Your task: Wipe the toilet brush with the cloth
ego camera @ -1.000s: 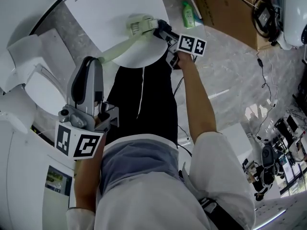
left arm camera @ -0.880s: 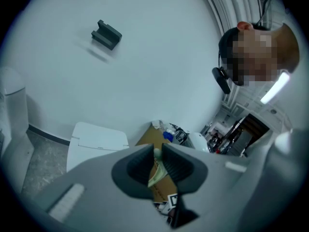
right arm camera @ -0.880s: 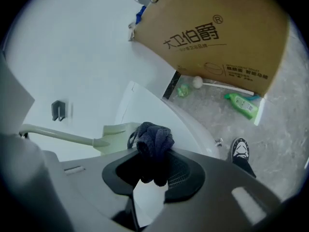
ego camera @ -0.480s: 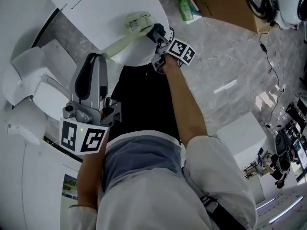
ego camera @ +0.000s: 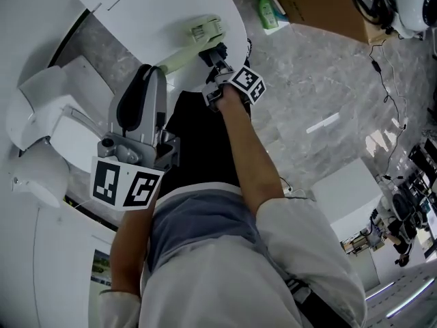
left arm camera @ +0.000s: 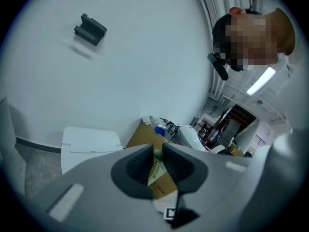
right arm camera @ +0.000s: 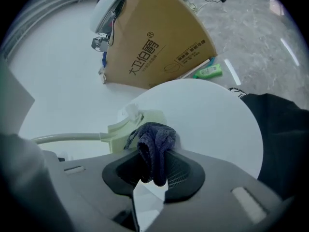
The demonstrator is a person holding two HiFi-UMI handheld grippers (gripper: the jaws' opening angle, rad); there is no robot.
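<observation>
The pale green toilet brush (ego camera: 179,58) runs from my left gripper (ego camera: 151,74) up to its blocky head (ego camera: 205,29), over a white rounded lid (ego camera: 136,12). My left gripper (left arm camera: 155,162) is shut on the brush handle (left arm camera: 156,167), a sliver of green showing between its jaws. My right gripper (ego camera: 212,53) sits just below the brush head, shut on a dark blue cloth (right arm camera: 153,146). In the right gripper view the cloth bunches up against the brush head (right arm camera: 133,122), and the handle (right arm camera: 67,138) runs off to the left.
A white toilet (ego camera: 41,121) stands at the left. A green bottle (ego camera: 268,16) lies on the marble floor beside a cardboard box (right arm camera: 154,37). Cables and equipment (ego camera: 403,203) crowd the right side.
My right gripper has slid with the cloth from the right side of the brush head to just below it, nearer the person. The left gripper and brush shifted slightly right.
</observation>
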